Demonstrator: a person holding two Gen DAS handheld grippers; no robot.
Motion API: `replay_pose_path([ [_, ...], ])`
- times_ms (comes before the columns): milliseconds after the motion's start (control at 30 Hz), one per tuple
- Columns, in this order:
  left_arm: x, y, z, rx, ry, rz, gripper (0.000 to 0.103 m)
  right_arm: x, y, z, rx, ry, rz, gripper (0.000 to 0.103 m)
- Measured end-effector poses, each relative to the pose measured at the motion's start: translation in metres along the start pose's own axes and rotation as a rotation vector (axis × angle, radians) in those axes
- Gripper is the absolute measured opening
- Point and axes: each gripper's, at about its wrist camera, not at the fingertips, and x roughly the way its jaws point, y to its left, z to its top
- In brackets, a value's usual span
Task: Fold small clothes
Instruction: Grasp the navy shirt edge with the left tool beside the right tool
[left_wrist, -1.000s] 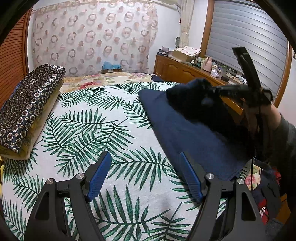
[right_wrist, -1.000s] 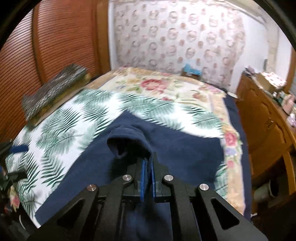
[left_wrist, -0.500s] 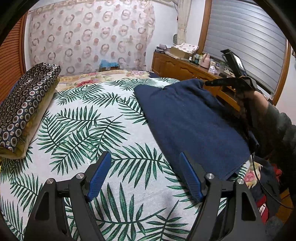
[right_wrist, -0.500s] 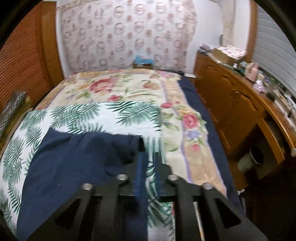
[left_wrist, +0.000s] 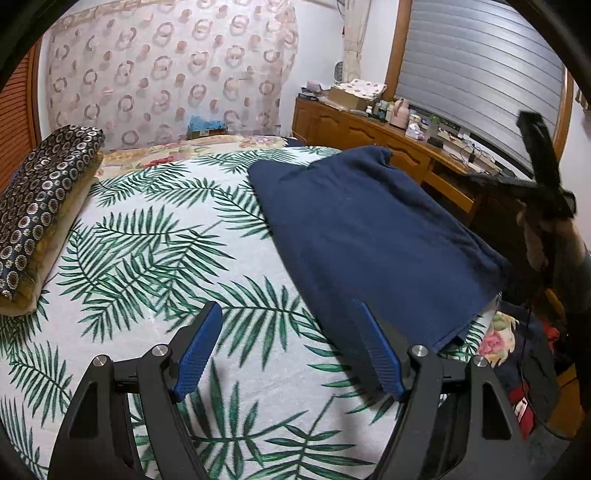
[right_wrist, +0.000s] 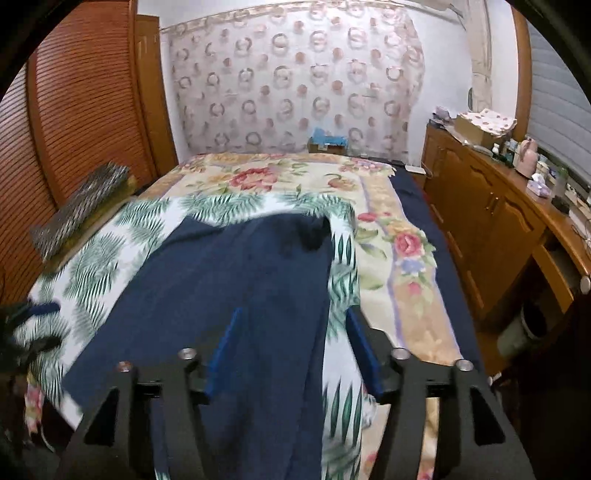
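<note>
Navy cloth (right_wrist: 236, 280) lies flat on the bed (right_wrist: 402, 273), its long axis running from lower centre toward mid frame. Right tool (right_wrist: 291, 350), nearer, has just been opening, nothing pinched; left tool (left_wrist: 291, 347) wide, empty.

Navy cloth (left_wrist: 369, 236) (right_wrist: 236, 288), plain dark blue, soft knit or terry look. Lies spread flat on the bed, on the palm-leaf sheet, toward the bed's right side. Roughly rectangular, folded over into a double layer: a second edge shows under the near corner in the left wrist view. Far right corner slightly bunched and raised. Near edge reaches the bed's edge. Surface mostly smooth, few wrinkles.
</note>
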Motion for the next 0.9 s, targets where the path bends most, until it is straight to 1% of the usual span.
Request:
replay_pose_path([
  [100,0.001,-0.008,-0.006,0.020,0.016,-0.014,0.076,-0.013,0.003,-0.030,0.003,0.018,0.022,0.062],
  [167,0.003,-0.013,-0.009,0.024,0.028,-0.024,0.076,-0.017,-0.004,-0.047,0.022,0.041,0.046,0.062],
  [200,0.004,-0.016,-0.011,0.027,0.040,-0.037,0.076,-0.019,-0.011,-0.050,0.029,0.052,0.048,0.062],
  [300,0.008,-0.024,-0.016,0.047,0.058,-0.043,0.076,-0.020,-0.015,-0.067,0.027,0.086,0.023,0.062],
  [333,0.009,-0.026,-0.018,0.055,0.065,-0.045,0.076,-0.019,-0.015,-0.070,0.025,0.097,0.014,0.062],
  [400,0.011,-0.030,-0.020,0.062,0.075,-0.051,0.076,-0.013,-0.018,-0.064,0.028,0.112,0.000,0.062],
  [533,0.016,-0.036,-0.027,0.076,0.102,-0.063,0.076,-0.013,-0.018,-0.055,0.048,0.120,0.001,0.062],
  [600,0.017,-0.037,-0.030,0.067,0.107,-0.095,0.076,-0.010,-0.018,-0.055,0.059,0.123,0.008,0.062],
  [667,0.015,-0.039,-0.031,0.064,0.101,-0.116,0.076,-0.006,-0.013,-0.062,0.053,0.131,0.018,0.062],
  [700,0.015,-0.040,-0.032,0.066,0.099,-0.120,0.070,-0.006,-0.012,-0.063,0.051,0.132,0.021,0.062],
  [733,0.015,-0.041,-0.032,0.069,0.099,-0.124,0.062,-0.006,-0.010,-0.064,0.047,0.133,0.024,0.062],
  [767,0.015,-0.042,-0.033,0.070,0.102,-0.128,0.058,-0.005,-0.009,-0.065,0.043,0.135,0.024,0.062],
  [833,0.015,-0.044,-0.033,0.079,0.102,-0.119,0.047,-0.006,-0.009,-0.065,0.039,0.131,0.018,0.062],
  [900,0.014,-0.045,-0.033,0.089,0.104,-0.115,0.042,-0.006,-0.012,-0.065,0.049,0.130,0.018,0.062],
])
